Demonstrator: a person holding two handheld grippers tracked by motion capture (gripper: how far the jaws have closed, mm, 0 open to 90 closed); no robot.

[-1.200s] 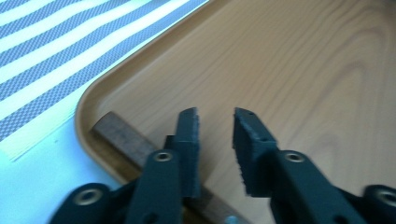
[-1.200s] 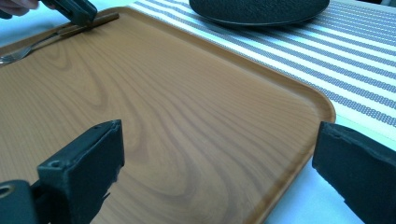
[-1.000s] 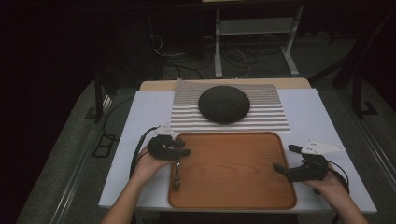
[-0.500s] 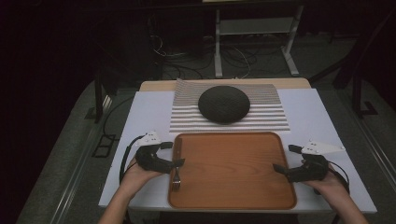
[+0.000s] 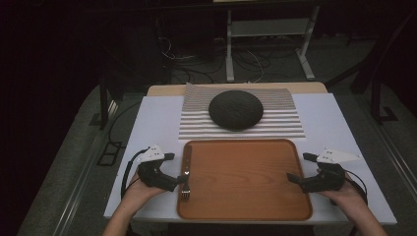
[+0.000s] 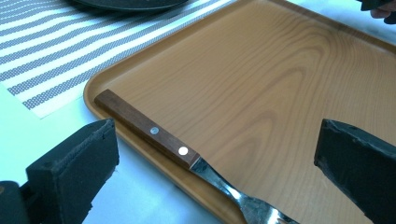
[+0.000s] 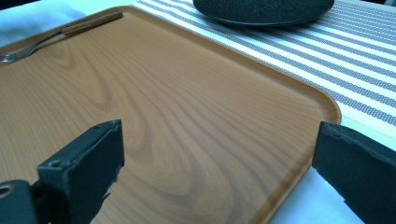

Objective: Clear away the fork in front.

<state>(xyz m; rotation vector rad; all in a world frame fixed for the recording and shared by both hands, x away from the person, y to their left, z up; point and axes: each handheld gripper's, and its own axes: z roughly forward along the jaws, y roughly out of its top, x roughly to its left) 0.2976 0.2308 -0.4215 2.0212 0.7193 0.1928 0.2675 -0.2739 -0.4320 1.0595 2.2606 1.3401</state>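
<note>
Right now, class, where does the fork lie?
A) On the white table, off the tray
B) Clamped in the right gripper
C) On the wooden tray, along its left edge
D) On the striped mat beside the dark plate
C: the fork rests on the wooden tray along its left rim, its wooden handle pointing toward the striped mat, with the left gripper open around it.

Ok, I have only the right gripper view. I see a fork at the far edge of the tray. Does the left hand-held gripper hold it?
Observer: No. The left hand-held gripper is open, and the fork lies ungripped ahead of its jaws.
Operator: What is its handle like?
Observer: Brown wood with two metal rivets.
Operator: And the dark thing on the striped mat?
Observer: From above, the dark object is round and sits mid-mat, beyond the tray.
</note>
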